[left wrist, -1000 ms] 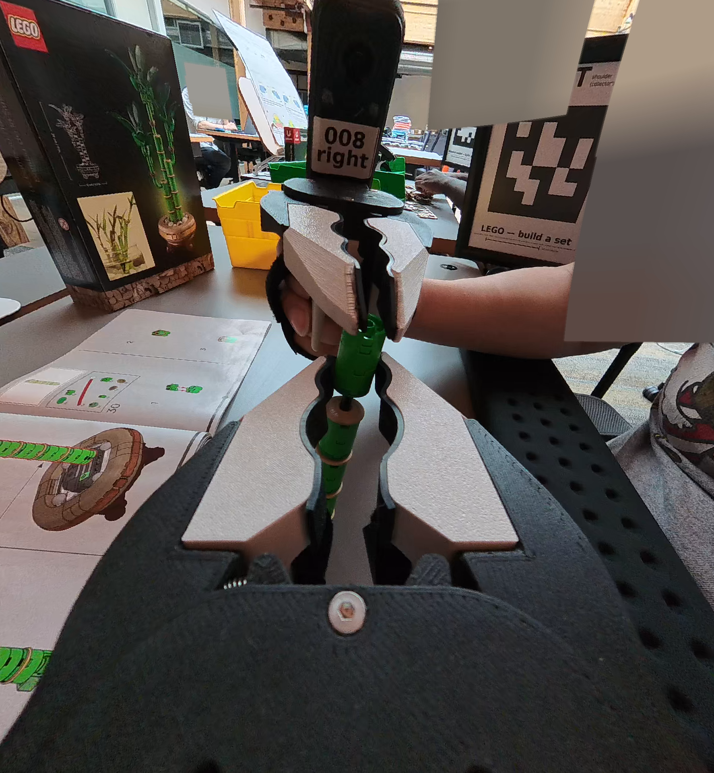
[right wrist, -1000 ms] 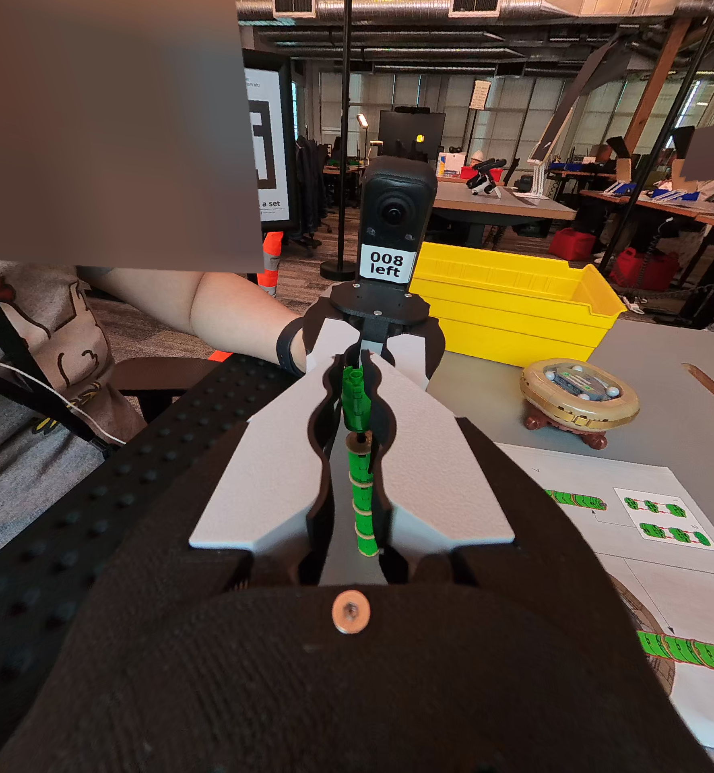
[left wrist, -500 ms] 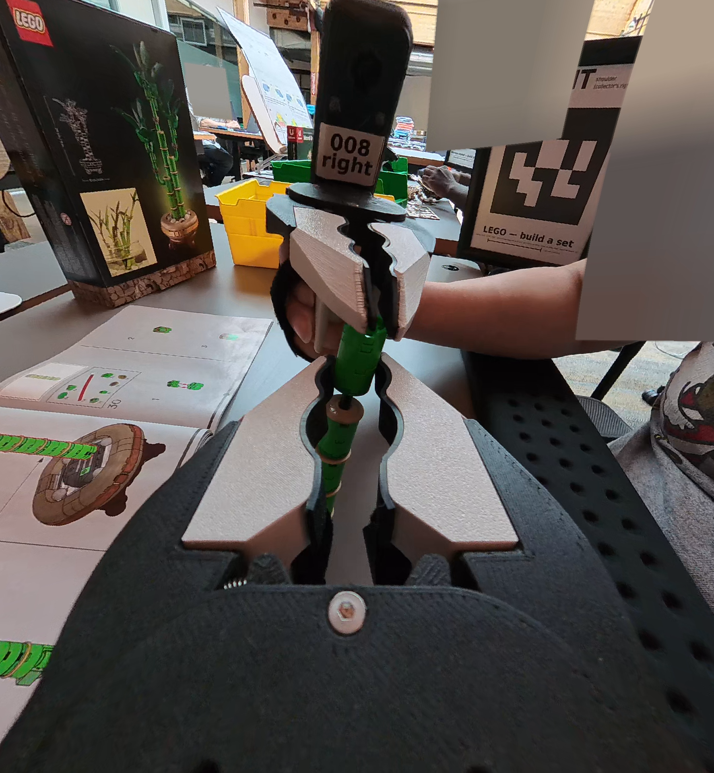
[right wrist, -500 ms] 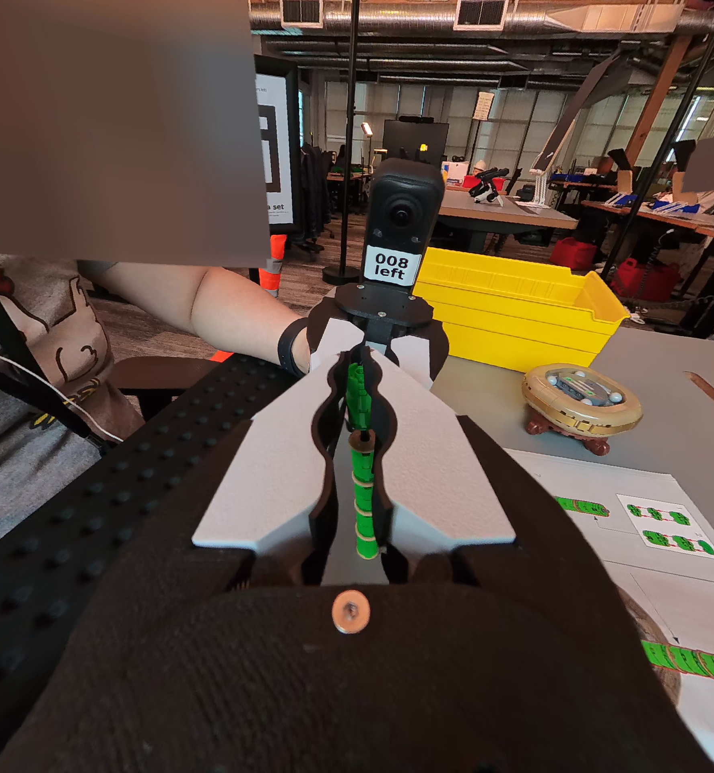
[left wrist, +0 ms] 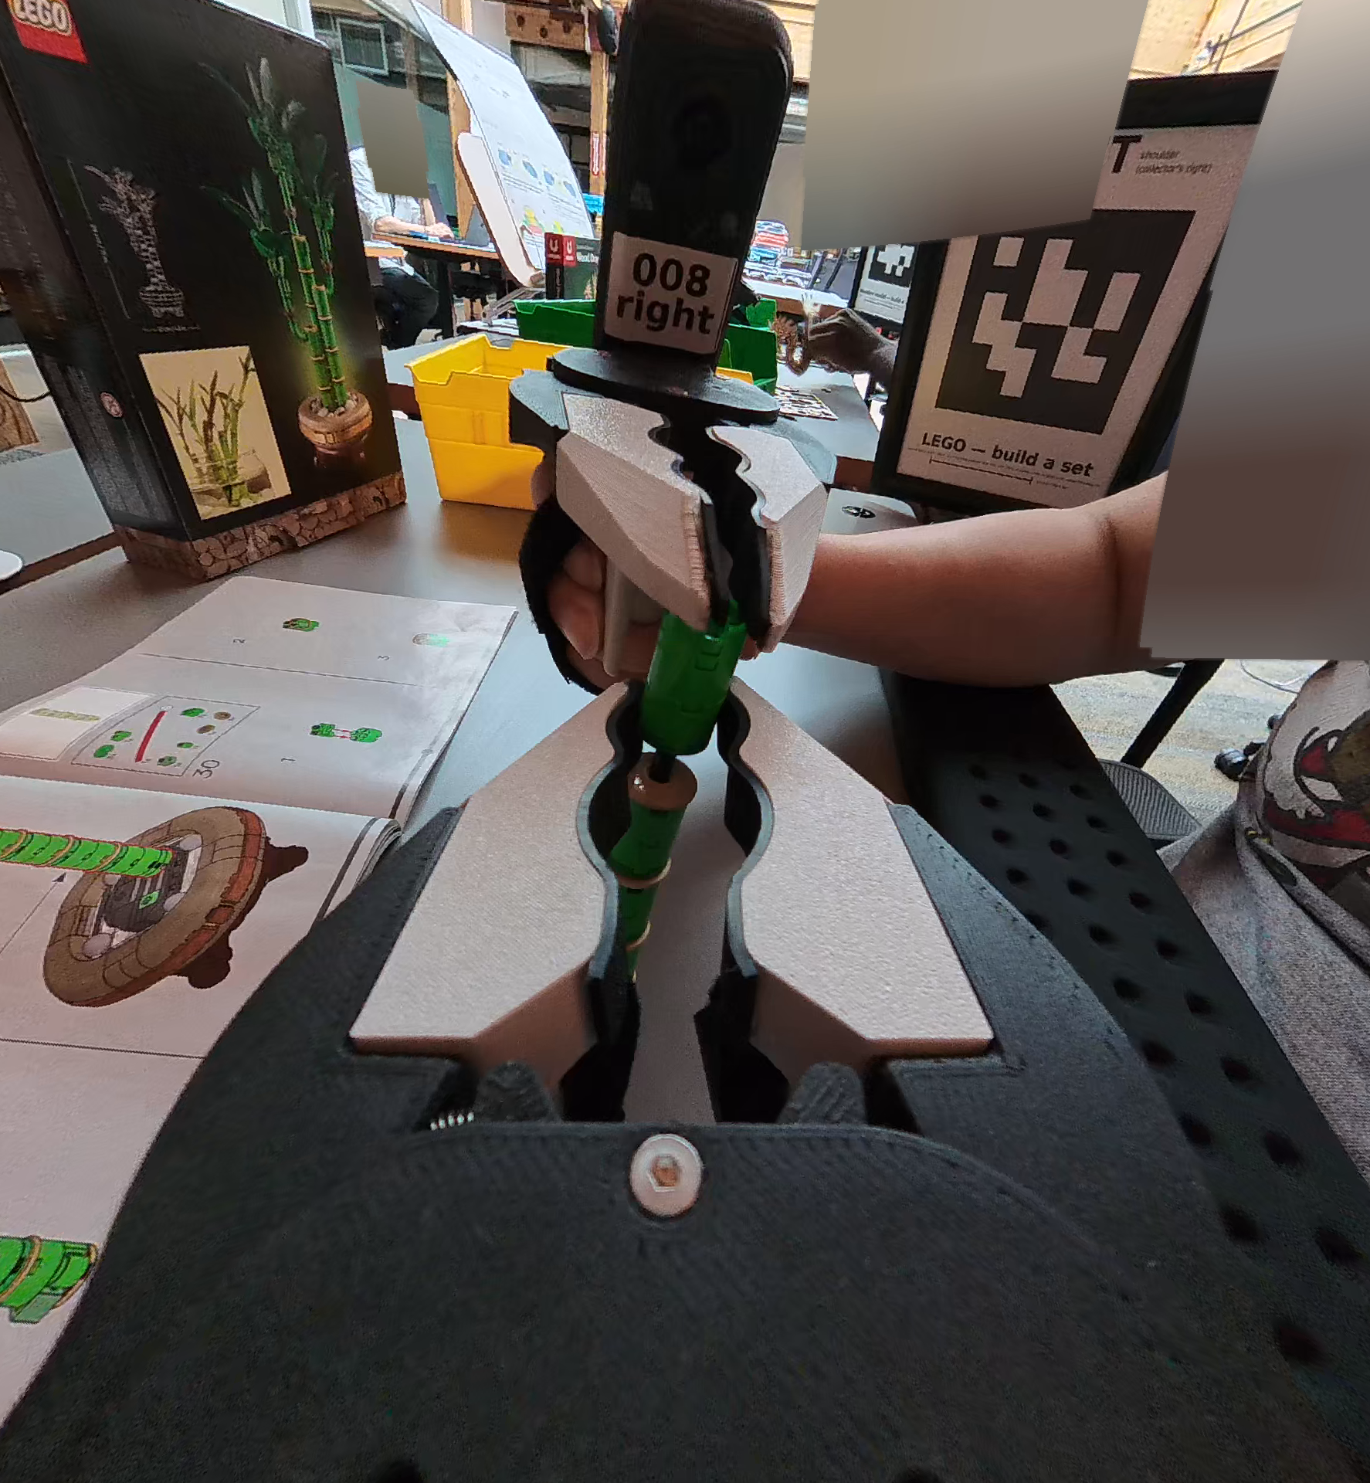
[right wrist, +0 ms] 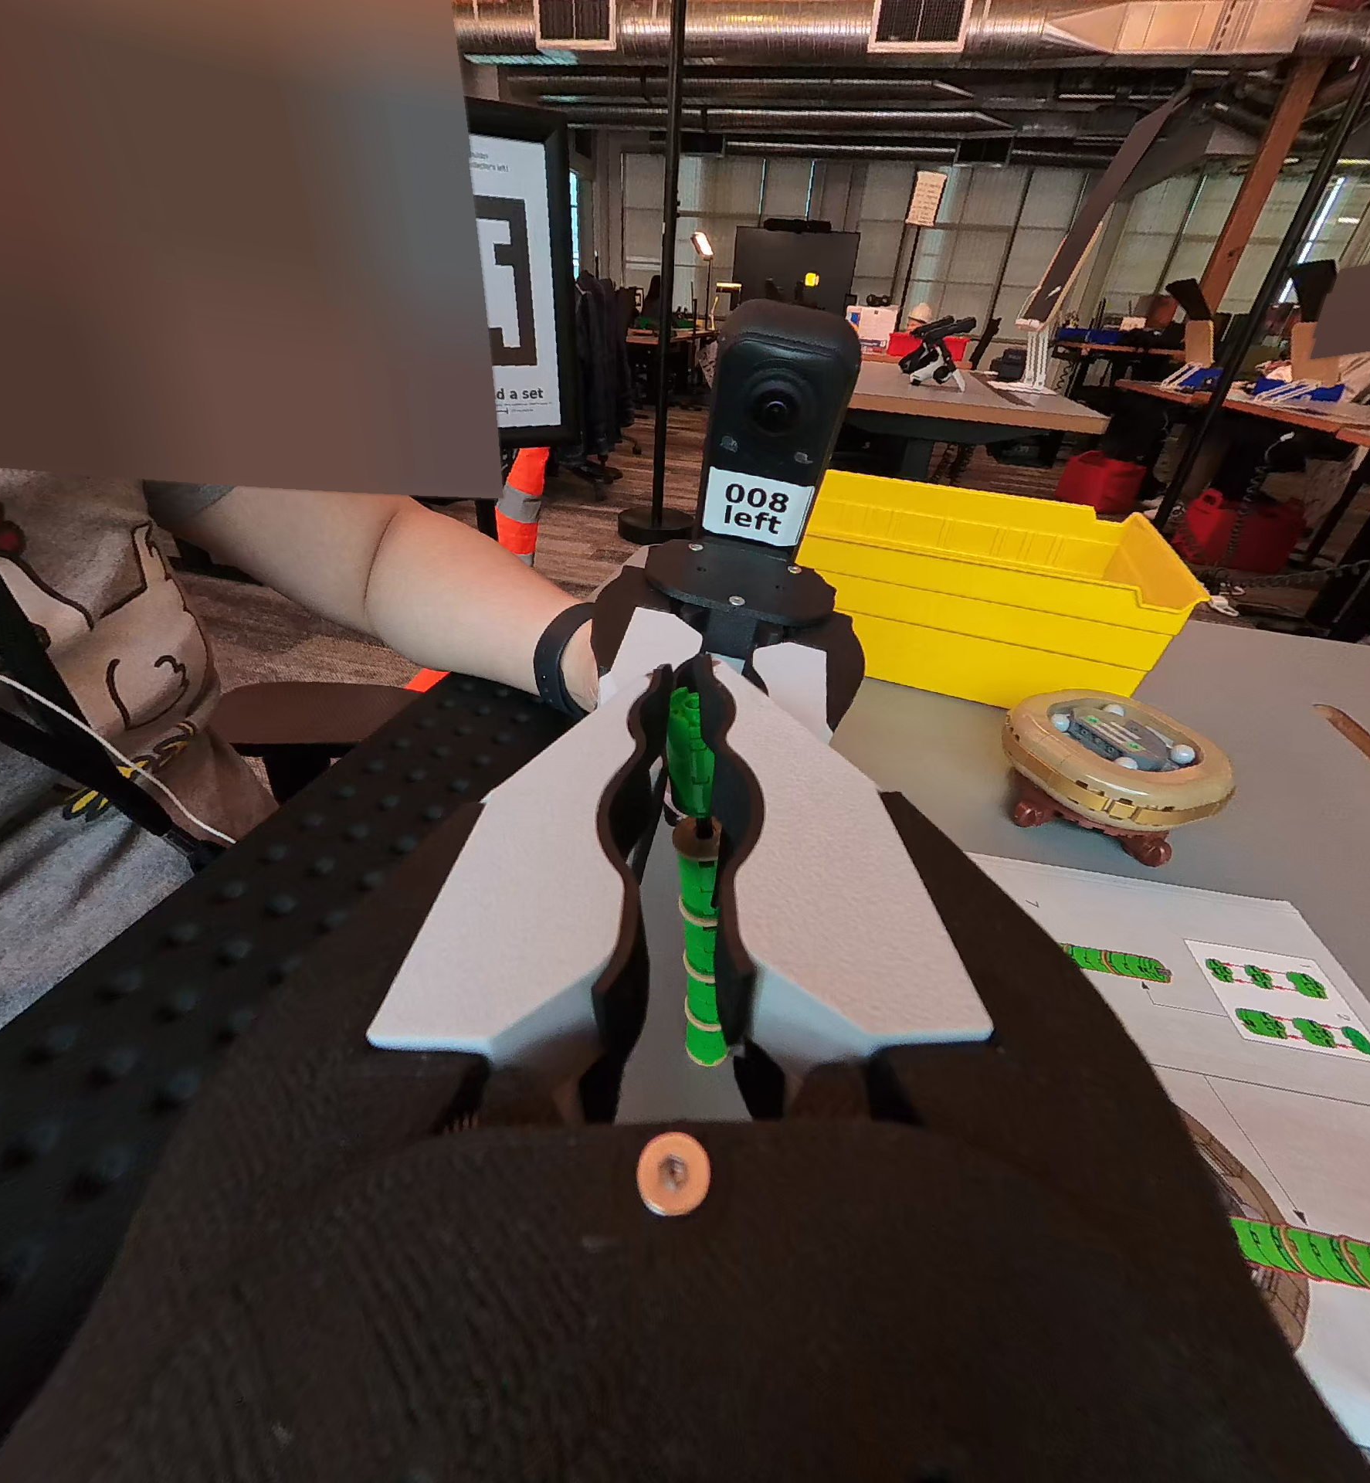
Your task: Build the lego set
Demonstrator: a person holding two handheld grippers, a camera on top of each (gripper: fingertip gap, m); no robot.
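My left gripper (left wrist: 678,694) is shut on a green bamboo stalk section with tan rings (left wrist: 640,871) that lies between its fingers. My right gripper (left wrist: 734,624) faces it tip to tip and is shut on another green stalk section (left wrist: 686,690). A thin dark axle (left wrist: 668,772) joins the two sections across a small gap. In the right wrist view my right gripper (right wrist: 686,676) holds its ringed stalk section (right wrist: 702,963), and the left gripper's green section (right wrist: 683,742) shows just past it. The round tan pot base (right wrist: 1117,758) stands on the table to the right.
An open instruction booklet (left wrist: 264,706) lies on the table, also in the right wrist view (right wrist: 1227,1003). The set's black box (left wrist: 184,281) stands at the back left. A yellow bin (right wrist: 987,594) stands behind. A black perforated board (left wrist: 1067,843) lies along the table edge by the person.
Both grippers stay shut on their stalk sections, tip to tip. The pair has shifted only slightly and the right gripper has tilted a little. The gap on the axle looks the same.
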